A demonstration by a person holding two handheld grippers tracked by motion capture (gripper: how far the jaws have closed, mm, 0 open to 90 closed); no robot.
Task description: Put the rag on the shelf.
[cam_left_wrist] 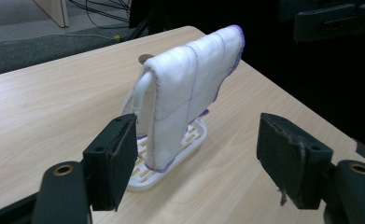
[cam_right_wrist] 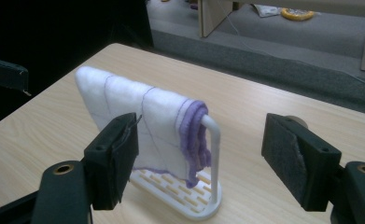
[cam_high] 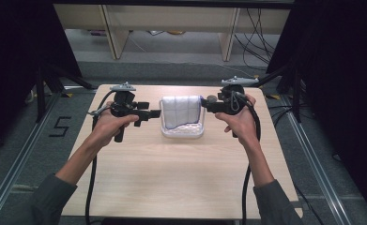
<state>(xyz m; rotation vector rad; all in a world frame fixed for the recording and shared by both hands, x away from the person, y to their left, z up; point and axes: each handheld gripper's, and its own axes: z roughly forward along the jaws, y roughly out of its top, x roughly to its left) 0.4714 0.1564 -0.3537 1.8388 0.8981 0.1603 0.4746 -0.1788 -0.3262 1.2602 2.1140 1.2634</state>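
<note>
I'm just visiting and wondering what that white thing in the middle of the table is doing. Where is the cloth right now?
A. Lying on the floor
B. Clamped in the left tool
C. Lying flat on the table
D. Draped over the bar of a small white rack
D: the cloth hangs over the top bar of the small white rack, and both tools stand open beside it, not touching it.
</note>
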